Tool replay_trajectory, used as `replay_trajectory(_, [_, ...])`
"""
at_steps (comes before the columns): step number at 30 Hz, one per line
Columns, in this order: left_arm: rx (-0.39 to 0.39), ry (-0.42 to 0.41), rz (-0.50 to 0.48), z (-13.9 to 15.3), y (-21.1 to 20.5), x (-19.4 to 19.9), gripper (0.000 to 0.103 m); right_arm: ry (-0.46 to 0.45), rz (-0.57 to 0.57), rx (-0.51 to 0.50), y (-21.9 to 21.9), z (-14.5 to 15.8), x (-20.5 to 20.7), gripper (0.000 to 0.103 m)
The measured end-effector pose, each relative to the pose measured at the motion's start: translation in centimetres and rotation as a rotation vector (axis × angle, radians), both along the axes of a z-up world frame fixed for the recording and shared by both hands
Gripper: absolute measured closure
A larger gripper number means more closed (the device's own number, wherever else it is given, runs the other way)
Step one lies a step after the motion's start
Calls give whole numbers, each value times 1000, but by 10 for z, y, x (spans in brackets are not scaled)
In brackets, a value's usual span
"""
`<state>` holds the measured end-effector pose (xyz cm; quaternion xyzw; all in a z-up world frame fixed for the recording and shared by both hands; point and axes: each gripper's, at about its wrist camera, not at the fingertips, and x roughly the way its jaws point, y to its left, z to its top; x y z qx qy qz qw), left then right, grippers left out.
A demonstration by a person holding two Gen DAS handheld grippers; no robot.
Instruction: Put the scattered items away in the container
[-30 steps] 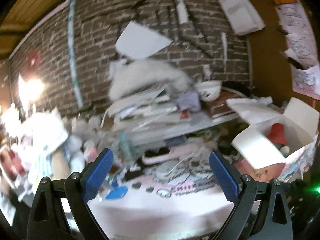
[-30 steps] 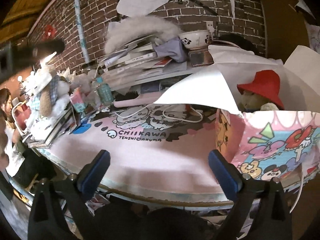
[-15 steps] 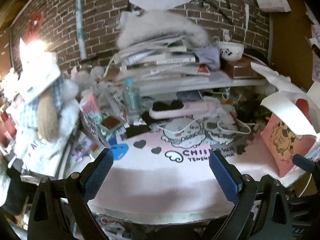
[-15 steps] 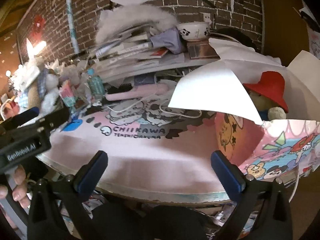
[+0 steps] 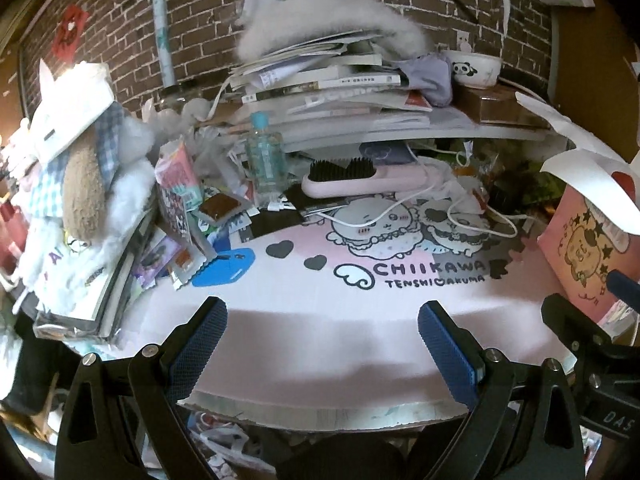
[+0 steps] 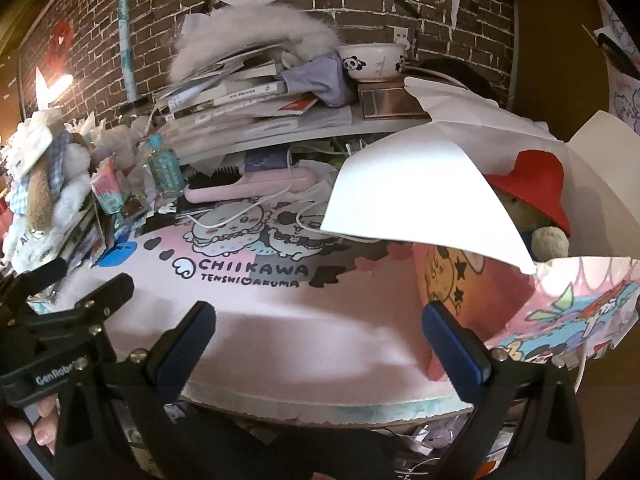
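Hovering over the near edge of the pink surface, both the left tongs and right tongs gape apart, empty. Scattered items crowd the left side by a bottle; the box stands at right, flaps open.

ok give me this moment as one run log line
left gripper: open, empty | right gripper: open, empty | both above mat near edge | container: right, flaps open, toy in red hat inside | hairbrush: untouched
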<state>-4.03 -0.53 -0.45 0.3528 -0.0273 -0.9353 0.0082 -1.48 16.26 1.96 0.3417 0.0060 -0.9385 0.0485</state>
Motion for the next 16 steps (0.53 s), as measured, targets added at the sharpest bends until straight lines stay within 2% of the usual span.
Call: replay_trajectory(16, [-17, 3, 3, 0, 3, 0, 7, -4, -17, 1, 2, -2, -4, 1])
